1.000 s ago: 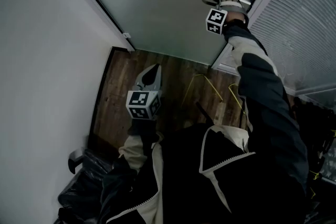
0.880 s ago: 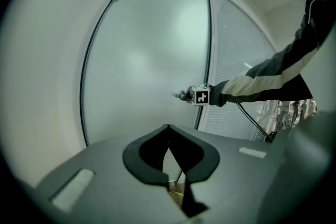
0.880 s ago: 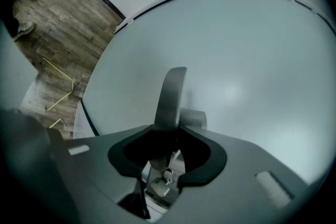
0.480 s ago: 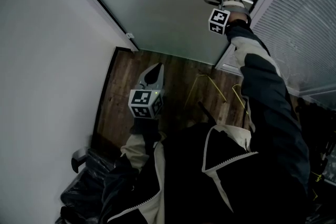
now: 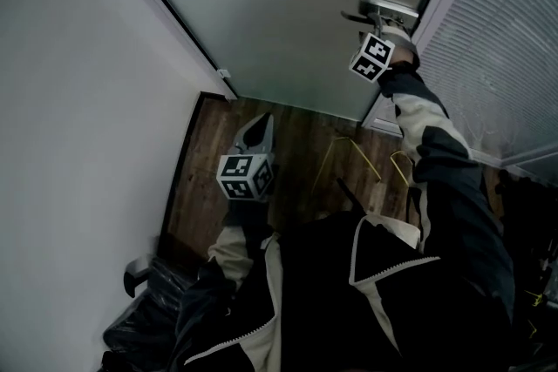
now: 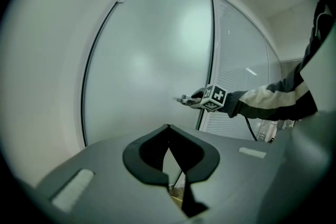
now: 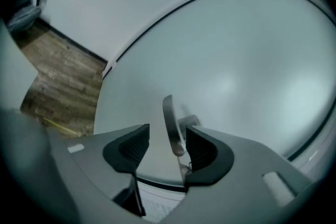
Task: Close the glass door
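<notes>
The frosted glass door [image 5: 288, 4] fills the top of the head view, and its metal lever handle [image 5: 377, 10] sits by the right edge. My right gripper [image 5: 377, 22] is stretched out at that handle. In the right gripper view the handle [image 7: 169, 122] stands between the opening jaws of the right gripper [image 7: 167, 139], close to the right pad, and neither pad presses on it. My left gripper [image 5: 259, 126] hangs low over the wooden floor, shut with nothing in it. In the left gripper view, the left gripper [image 6: 168, 129] faces the door [image 6: 147, 60].
A panel with white blinds [image 5: 506, 39] stands right of the door. A white wall [image 5: 78, 100] runs along the left. On the wooden floor [image 5: 288, 144] lies a yellow wire frame [image 5: 349, 157]. Dark bags [image 5: 148, 318] sit at the lower left.
The right gripper's marker cube has rolled and drawn back a little from the handle, toward the lower right of the head view. The left gripper has kept its place.
</notes>
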Motion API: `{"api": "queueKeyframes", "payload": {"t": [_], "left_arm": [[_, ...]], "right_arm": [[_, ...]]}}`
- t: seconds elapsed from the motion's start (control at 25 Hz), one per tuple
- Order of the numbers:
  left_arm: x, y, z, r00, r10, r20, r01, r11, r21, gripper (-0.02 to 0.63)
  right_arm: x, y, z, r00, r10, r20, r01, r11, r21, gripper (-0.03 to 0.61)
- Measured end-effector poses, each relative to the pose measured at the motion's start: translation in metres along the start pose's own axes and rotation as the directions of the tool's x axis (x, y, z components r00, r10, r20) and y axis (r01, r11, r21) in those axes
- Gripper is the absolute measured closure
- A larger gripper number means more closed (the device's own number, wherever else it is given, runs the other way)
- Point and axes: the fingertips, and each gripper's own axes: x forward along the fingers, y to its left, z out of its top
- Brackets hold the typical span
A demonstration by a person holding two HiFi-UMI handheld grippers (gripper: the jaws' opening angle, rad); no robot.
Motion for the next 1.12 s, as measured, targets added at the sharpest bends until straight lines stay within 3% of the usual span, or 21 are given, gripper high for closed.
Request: {"api": "queueKeyframes", "payload": {"t": [0.08,0.16,0.2,0.28,0.36,0.4,0.48,0.64,0.92,1.12], "left_arm": [[0.001,0.0,0.008,1.0,-0.006,0.019,0.006,1.0,-0.006,0.615],[0.007,-0.002,0.019,0.999,-0.018,0.045,0.019,1.0,-0.009,0.615],[0.009,-0.002,0.023,0.998,-0.024,0.056,0.025,1.0,-0.011,0.615],[0.008,-0.002,0.03,0.997,-0.034,0.074,0.035,0.999,-0.012,0.615],[0.005,-0.004,0.035,0.995,-0.046,0.087,0.047,0.999,-0.006,0.615],[0.004,-0.006,0.037,0.994,-0.052,0.093,0.053,0.999,-0.001,0.615],[0.005,-0.012,0.041,0.993,-0.062,0.101,0.061,0.998,0.014,0.615],[0.006,-0.016,0.041,0.994,-0.061,0.089,0.056,0.997,0.059,0.615],[-0.003,-0.008,0.044,0.995,-0.041,0.094,0.033,0.996,0.083,0.615],[-0.005,-0.004,0.042,0.996,-0.041,0.078,0.034,0.995,0.089,0.615]], "right_arm": [[-0.031,0.009,0.016,0.995,0.01,0.099,-0.027,0.985,0.171,0.38],[-0.066,0.014,0.032,0.978,-0.003,0.206,-0.075,0.926,0.369,0.461],[-0.085,0.018,0.041,0.965,-0.011,0.263,-0.118,0.876,0.468,0.486],[-0.122,0.034,0.059,0.927,-0.029,0.374,-0.232,0.739,0.633,0.559],[-0.156,0.053,0.077,0.886,-0.052,0.46,-0.337,0.61,0.718,0.575],[-0.171,0.063,0.086,0.868,-0.057,0.493,-0.379,0.565,0.733,0.575],[-0.194,0.082,0.103,0.837,-0.052,0.544,-0.444,0.517,0.732,0.577],[-0.216,0.111,0.123,0.81,-0.027,0.586,-0.508,0.469,0.723,0.575],[-0.216,0.118,0.122,0.845,-0.002,0.535,-0.464,0.494,0.735,0.577],[-0.22,0.123,0.128,0.844,0.002,0.537,-0.465,0.504,0.728,0.577]]}}
